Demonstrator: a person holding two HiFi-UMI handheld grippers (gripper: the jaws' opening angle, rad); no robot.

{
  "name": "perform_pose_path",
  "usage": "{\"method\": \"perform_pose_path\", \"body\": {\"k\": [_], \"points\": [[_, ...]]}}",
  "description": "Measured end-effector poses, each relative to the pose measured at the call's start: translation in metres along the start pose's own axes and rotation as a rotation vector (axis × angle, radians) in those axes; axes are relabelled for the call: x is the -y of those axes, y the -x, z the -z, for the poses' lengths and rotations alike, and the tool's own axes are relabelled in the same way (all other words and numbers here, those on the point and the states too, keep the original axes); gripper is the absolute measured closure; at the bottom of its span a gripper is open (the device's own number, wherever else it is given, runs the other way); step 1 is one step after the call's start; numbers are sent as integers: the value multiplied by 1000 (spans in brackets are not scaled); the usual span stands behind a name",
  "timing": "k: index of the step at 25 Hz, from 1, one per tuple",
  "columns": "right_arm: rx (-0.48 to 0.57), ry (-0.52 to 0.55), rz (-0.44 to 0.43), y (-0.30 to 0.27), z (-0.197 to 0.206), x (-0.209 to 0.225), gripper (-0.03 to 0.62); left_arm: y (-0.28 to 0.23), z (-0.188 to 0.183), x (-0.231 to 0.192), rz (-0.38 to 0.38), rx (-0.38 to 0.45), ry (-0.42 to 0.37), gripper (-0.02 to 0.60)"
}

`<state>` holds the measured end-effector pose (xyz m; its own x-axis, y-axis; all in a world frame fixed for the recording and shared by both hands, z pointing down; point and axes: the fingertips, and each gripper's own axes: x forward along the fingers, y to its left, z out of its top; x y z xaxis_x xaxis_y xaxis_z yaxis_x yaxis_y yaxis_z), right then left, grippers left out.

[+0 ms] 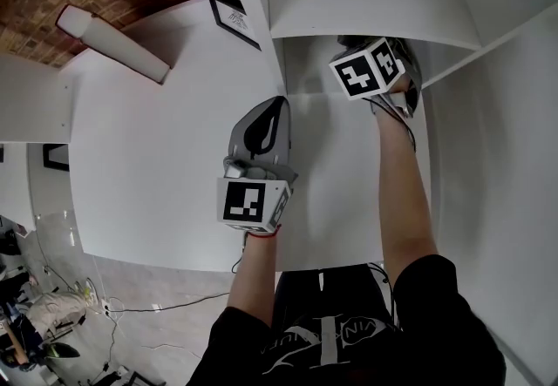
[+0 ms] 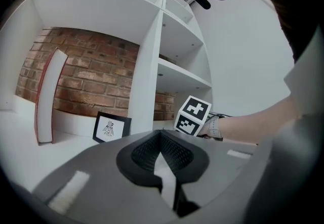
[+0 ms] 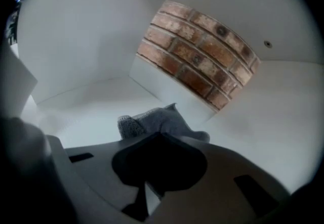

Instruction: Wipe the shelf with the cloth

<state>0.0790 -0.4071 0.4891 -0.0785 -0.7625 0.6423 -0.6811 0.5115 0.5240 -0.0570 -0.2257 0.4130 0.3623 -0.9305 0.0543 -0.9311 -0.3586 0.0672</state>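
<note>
Left gripper [image 1: 275, 107] hovers at the front of the shelf [image 1: 340, 158], its fingers [image 2: 144, 154] closed together with nothing between them. Right gripper [image 3: 161, 136] sits inside the shelf compartment, fingers clamped on the grey cloth [image 3: 154, 119], which lies bunched on the shelf floor, short of the brick wall [image 3: 202, 61] behind the shelf.

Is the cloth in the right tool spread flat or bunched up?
Bunched. In the right gripper view the grey cloth pokes out crumpled past the shut right tool onto the white shelf.
</note>
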Motion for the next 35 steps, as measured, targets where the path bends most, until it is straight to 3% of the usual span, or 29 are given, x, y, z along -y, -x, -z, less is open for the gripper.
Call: {"method": "perform_pose_path", "body": {"k": [5,19,23,28,35], "points": [[-15,14,-5,14,7,-11,571,11,0,-3,9,-5,5,571],[101,114,-229,70,-26,-118,572,38,-8,-4,25,4,28,571],[148,184,-271,81,-37,-144,572,40,-7,-2,29,-5,27,571],[170,149,-329,86,-25,-139,572,39,-6,-1,34,-8,21,571],[123,92,-262,85,12,-101,572,32,-6,8,54,-9,20,571]]}}
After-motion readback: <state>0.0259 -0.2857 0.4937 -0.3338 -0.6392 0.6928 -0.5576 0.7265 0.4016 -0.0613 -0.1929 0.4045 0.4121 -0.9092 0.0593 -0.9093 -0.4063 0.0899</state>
